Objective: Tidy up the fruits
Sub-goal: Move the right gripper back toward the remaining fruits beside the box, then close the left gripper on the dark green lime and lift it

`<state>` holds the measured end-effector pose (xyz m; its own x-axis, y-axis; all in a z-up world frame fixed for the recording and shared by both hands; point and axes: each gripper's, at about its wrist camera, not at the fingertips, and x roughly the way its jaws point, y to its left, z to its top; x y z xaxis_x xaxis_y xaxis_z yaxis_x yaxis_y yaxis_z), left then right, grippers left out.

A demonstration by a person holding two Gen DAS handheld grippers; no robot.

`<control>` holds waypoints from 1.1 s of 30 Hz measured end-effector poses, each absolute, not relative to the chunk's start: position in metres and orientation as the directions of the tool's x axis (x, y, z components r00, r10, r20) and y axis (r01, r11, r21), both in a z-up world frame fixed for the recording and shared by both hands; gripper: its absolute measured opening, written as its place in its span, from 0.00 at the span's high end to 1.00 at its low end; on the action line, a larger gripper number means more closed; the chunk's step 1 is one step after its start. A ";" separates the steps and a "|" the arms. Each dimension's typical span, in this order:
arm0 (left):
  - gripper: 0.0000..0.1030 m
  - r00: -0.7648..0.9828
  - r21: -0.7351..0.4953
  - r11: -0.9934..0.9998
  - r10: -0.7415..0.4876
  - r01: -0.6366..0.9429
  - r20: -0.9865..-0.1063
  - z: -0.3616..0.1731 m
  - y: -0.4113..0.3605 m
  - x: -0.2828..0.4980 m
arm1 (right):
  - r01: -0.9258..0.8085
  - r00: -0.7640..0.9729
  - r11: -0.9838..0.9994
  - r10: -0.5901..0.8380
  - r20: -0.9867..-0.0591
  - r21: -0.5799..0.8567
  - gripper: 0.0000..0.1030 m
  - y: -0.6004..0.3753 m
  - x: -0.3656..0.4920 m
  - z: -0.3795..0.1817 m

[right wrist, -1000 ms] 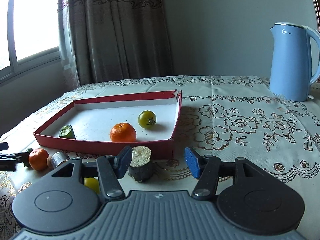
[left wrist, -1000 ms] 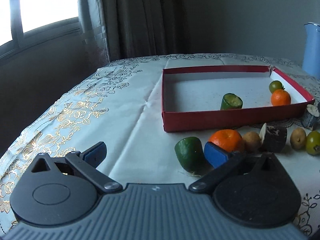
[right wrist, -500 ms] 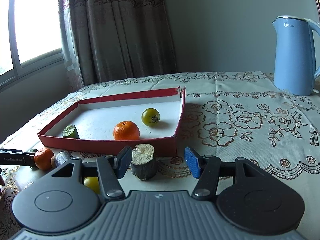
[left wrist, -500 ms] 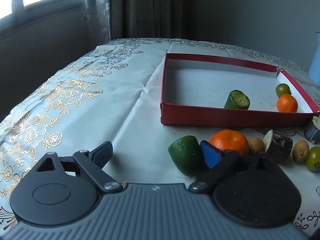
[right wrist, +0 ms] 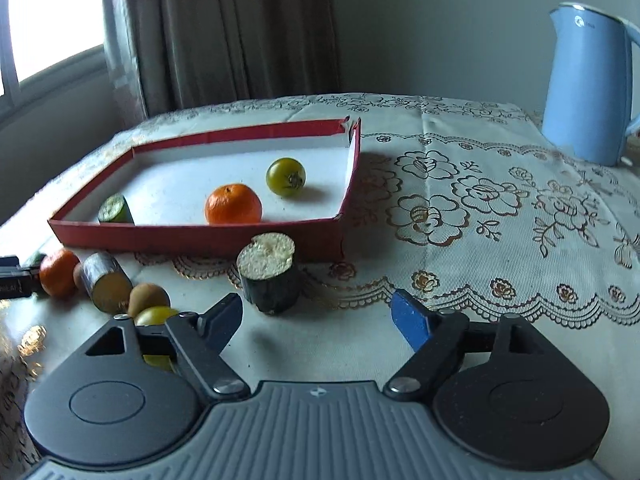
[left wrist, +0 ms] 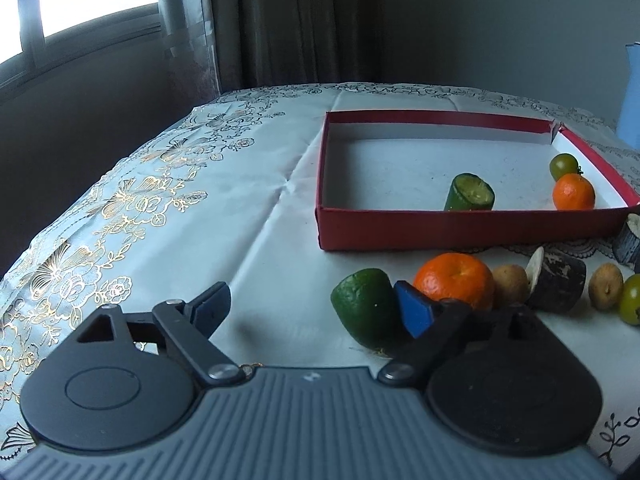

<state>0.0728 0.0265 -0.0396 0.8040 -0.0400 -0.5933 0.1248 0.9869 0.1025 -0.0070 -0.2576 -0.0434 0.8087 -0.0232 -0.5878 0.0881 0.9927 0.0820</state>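
A red tray (left wrist: 460,226) (right wrist: 192,236) holds a cut green piece (left wrist: 470,192), an orange (left wrist: 573,192) (right wrist: 233,204) and a green tomato (left wrist: 563,166) (right wrist: 285,176). In front of it lie a green avocado half (left wrist: 364,306), an orange (left wrist: 454,278) (right wrist: 59,272), small brown fruits (left wrist: 510,284), dark cut pieces (left wrist: 558,284) (right wrist: 270,272) and a yellow-green fruit (right wrist: 156,316). My left gripper (left wrist: 314,306) is open and empty, its right finger between avocado and orange. My right gripper (right wrist: 320,316) is open and empty, just right of the upright dark piece.
A blue kettle (right wrist: 588,88) stands at the back right on the floral tablecloth (right wrist: 500,208). The table's left edge (left wrist: 100,184) drops off toward the window and curtain. The other gripper's tip (right wrist: 14,278) shows at the far left.
The left gripper has pulled back and tilted up slightly, still beside the avocado. The right gripper has moved closer and a little right, so the dark piece now sits off its left finger.
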 end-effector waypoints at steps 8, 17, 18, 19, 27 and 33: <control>0.30 0.818 0.124 0.979 -0.064 0.163 -0.572 -0.039 0.021 0.067 | 0.085 0.799 0.996 -0.049 -0.600 0.032 0.20 -0.251 -0.005 -0.044; 0.57 0.809 0.109 0.968 -0.126 0.228 -0.574 -0.040 0.019 0.063 | 0.084 0.799 0.996 -0.045 -0.599 0.037 0.19 -0.251 -0.005 -0.044; 0.62 0.807 0.117 0.965 -0.125 0.233 -0.577 -0.041 0.017 0.063 | 0.083 0.800 0.996 -0.044 -0.599 0.038 0.19 -0.250 -0.005 -0.044; 0.65 0.809 0.125 0.963 -0.125 0.238 -0.574 -0.041 0.015 0.062 | 0.084 0.800 0.996 -0.044 -0.599 0.038 0.19 -0.250 -0.005 -0.044; 0.70 0.818 0.136 0.966 -0.109 0.222 -0.565 -0.042 0.016 0.061 | 0.081 0.800 0.996 -0.041 -0.599 0.041 0.18 -0.251 -0.005 -0.044; 0.71 0.839 0.131 0.968 -0.112 0.212 -0.533 -0.027 0.017 0.056 | 0.081 0.800 0.996 -0.041 -0.599 0.040 0.18 -0.251 -0.005 -0.044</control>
<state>0.0560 0.0170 -0.0269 0.8389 -0.1115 -0.5327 0.2120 0.9684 0.1312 -0.0053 -0.2508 -0.0441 0.7997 -0.0412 -0.5990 0.0814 0.9959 0.0402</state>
